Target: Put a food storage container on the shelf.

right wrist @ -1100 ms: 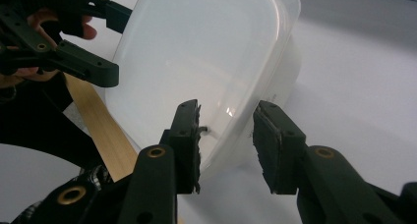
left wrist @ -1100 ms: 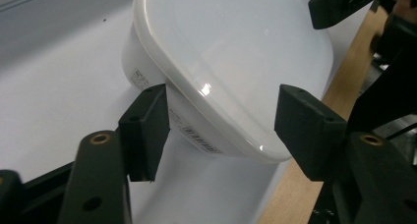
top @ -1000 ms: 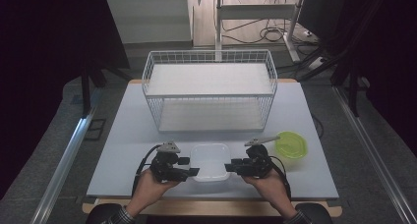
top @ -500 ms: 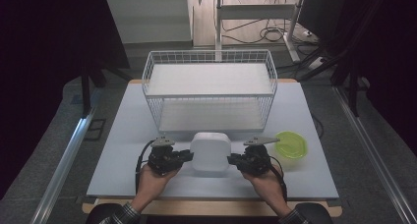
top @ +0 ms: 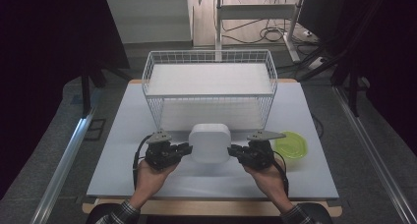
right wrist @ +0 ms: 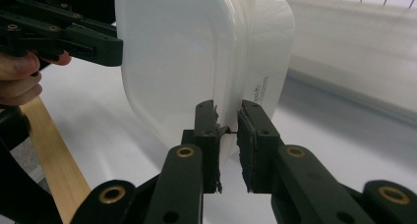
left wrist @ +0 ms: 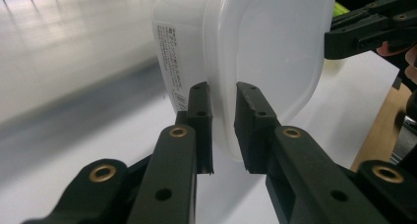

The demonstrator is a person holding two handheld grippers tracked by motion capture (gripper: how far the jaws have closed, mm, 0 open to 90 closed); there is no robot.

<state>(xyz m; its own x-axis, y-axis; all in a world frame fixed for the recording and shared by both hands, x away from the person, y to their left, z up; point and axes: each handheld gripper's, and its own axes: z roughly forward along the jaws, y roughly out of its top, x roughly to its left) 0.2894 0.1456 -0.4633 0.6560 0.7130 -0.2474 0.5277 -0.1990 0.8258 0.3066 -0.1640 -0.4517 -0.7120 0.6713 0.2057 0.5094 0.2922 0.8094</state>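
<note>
A white translucent plastic container (top: 210,143) stands tipped up on its side above the table's front, its opening turned toward me. My left gripper (top: 187,149) pinches its left rim and my right gripper (top: 232,150) pinches its right rim. In the left gripper view the jaws (left wrist: 222,116) have just closed on the rim of the container (left wrist: 265,52), with the right gripper (left wrist: 364,30) across from them. In the right gripper view the jaws (right wrist: 227,128) have likewise just closed on the rim of the container (right wrist: 172,62), and the left gripper (right wrist: 74,35) shows beyond it.
A white wire basket (top: 209,86) stands just behind the container at the table's middle. A round green lid (top: 290,144) lies on the table (top: 128,130) right of my right hand. The wooden front edge (top: 211,207) runs below my hands.
The container lay flat between the grippers a second ago. Both jaws closed on its rim, and it now stands lifted and tipped upright; the hands barely shifted.
</note>
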